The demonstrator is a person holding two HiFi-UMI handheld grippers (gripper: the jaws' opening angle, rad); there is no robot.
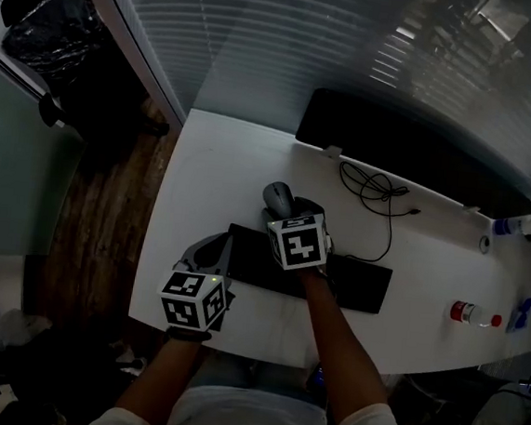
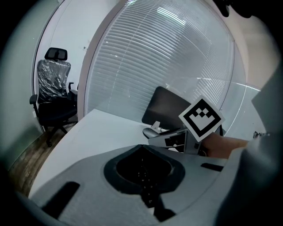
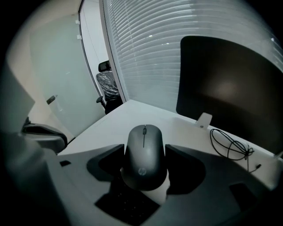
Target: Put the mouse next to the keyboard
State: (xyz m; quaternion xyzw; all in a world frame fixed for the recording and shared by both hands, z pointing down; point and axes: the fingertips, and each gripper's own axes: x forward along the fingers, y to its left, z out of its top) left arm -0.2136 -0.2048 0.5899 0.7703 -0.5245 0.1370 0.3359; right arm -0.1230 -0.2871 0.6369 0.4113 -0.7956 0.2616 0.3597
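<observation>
**Grey mouse clamped in the right gripper at the keyboard's far edge**

Dark grey and smooth, the mouse (image 3: 145, 163) sits between the two jaws of the right gripper (image 3: 143, 152). The jaws stand wide apart and press on its left and right flanks, so the grip is on the mouse's width. In the head view the mouse (image 1: 277, 197) shows just past the marker cube of the right gripper (image 1: 289, 214). It lies at the far long edge of the black keyboard (image 1: 352, 281), toward that keyboard's left end, on the white desk (image 1: 213, 174). In the right gripper view keyboard (image 3: 126, 204) keys show below the mouse's rear end.

The mouse's long axis runs along the gripper's own line, away from the person. Its scroll-wheel end leads, and the rounded rear with the logo is nearest the camera. The nose points across bare desk toward the window blinds (image 3: 146, 48), left of the dark monitor (image 3: 230, 88). A coiled black cable (image 3: 230, 148) lies well off to its right.

The left gripper (image 2: 142, 148) has its jaws together with nothing between them. In the head view the left gripper (image 1: 217, 249) sits by the keyboard's left end, nearer the person than the right one.
</observation>
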